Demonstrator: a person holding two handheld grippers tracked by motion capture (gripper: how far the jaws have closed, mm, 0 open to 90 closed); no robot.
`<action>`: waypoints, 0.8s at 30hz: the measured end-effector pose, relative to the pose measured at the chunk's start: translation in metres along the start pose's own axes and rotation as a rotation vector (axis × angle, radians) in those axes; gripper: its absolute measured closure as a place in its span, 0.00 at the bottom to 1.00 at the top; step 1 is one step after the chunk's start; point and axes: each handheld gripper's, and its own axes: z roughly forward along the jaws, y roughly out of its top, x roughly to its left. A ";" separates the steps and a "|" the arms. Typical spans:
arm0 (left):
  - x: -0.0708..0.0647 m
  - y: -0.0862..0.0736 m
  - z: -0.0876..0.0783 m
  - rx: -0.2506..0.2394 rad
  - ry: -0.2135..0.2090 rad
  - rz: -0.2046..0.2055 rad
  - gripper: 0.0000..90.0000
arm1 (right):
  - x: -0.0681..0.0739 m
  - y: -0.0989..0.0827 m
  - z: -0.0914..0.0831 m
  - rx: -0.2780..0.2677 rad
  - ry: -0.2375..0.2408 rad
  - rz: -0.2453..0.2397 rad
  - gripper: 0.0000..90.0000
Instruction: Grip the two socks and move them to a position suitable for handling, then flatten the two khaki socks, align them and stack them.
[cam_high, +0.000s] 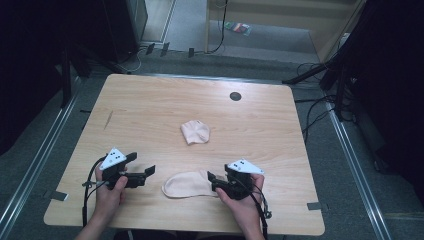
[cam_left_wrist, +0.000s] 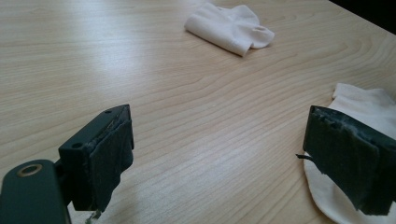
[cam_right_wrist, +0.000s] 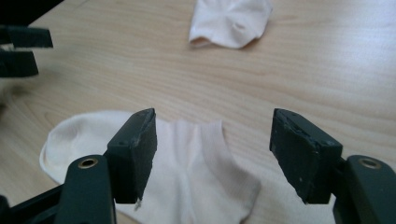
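Nothing paired yet. Flat sock lies near desk front edge, between left hand-held gripper and right hand-held gripper, both agape, empty. Bunched sock mid-desk, untouched.

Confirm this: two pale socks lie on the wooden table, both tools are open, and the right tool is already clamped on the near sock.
Not clamped. In the right gripper view the right tool stands open over the near sock, jaws wide apart, gripping nothing. The rest holds: the far sock lies on the wooden table, and the left tool is open.
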 end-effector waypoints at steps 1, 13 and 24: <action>0.001 -0.001 0.000 -0.003 0.003 -0.003 0.11 | 0.000 0.003 0.000 -0.008 0.000 0.000 0.36; 0.001 -0.003 0.004 0.011 0.018 -0.016 0.11 | 0.002 0.051 0.015 -0.041 -0.017 -0.035 0.54; 0.002 -0.002 0.006 0.017 0.028 -0.019 0.14 | -0.025 0.088 0.088 0.042 -0.086 -0.053 0.71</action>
